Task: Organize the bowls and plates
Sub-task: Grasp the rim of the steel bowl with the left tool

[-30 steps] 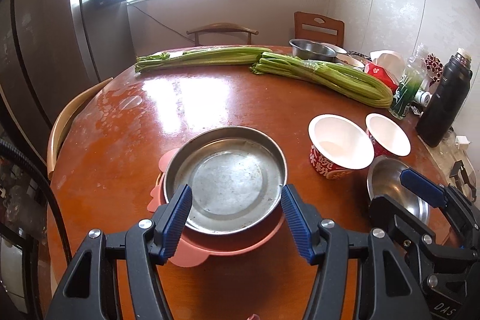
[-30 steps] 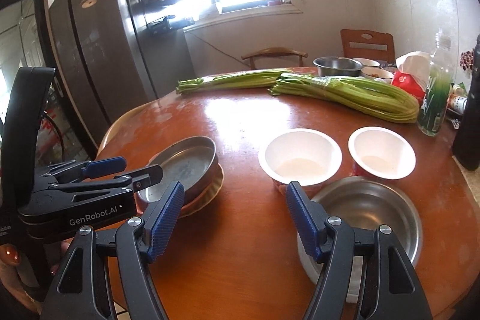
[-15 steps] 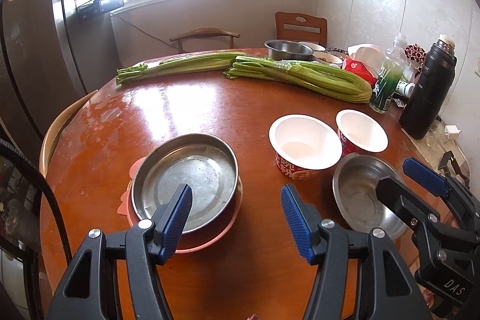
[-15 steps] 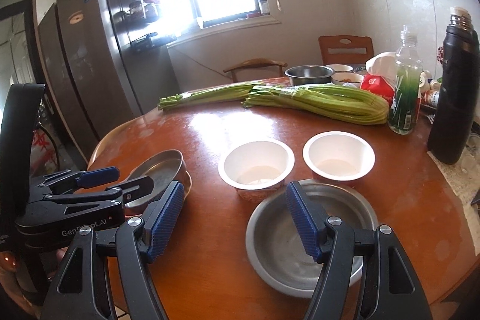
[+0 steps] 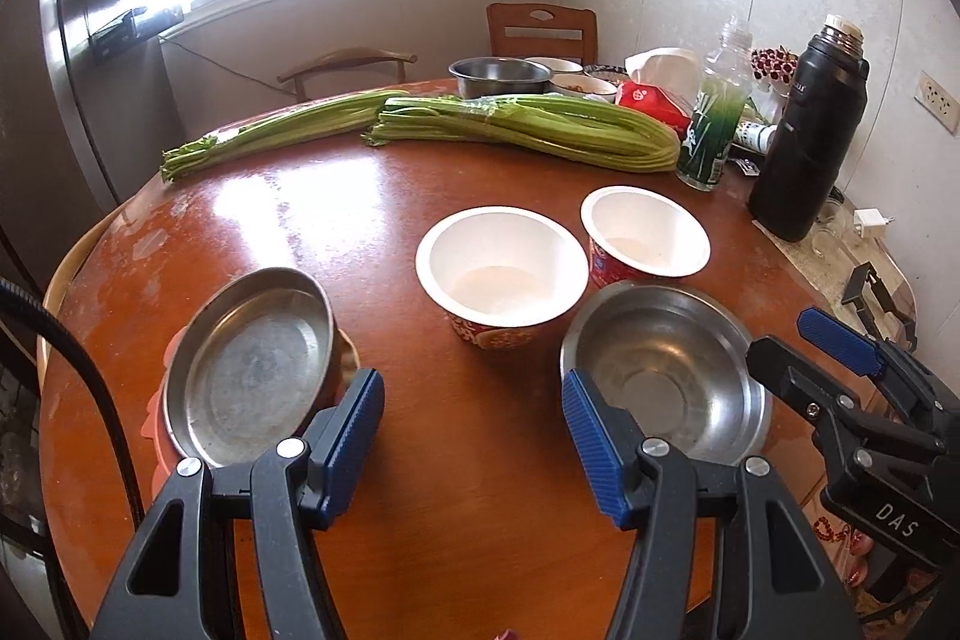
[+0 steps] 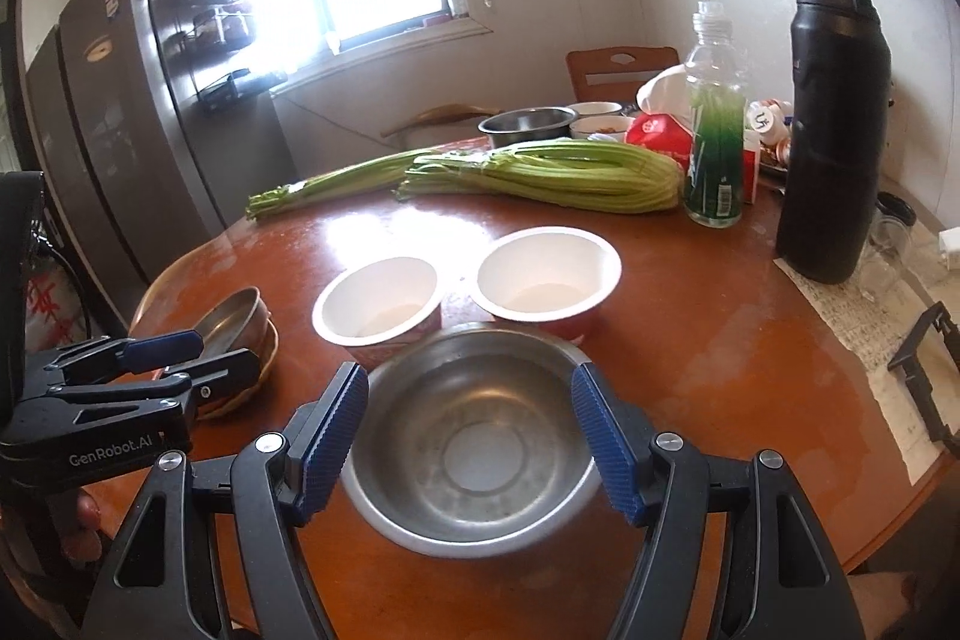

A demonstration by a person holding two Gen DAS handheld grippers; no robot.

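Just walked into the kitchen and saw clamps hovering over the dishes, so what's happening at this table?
A person holds a claw in each hand, sorting dishes on the round wooden table. Both are open and empty. The right claw frames the steel bowl without gripping it. The left claw hangs over bare table between that bowl and the steel pan, which sits on a pink plate. Two paper bowls wait behind.

"GenRobot.AI" stands on the left gripper (image 6: 162,355); "DAS" on the right gripper (image 5: 840,334).
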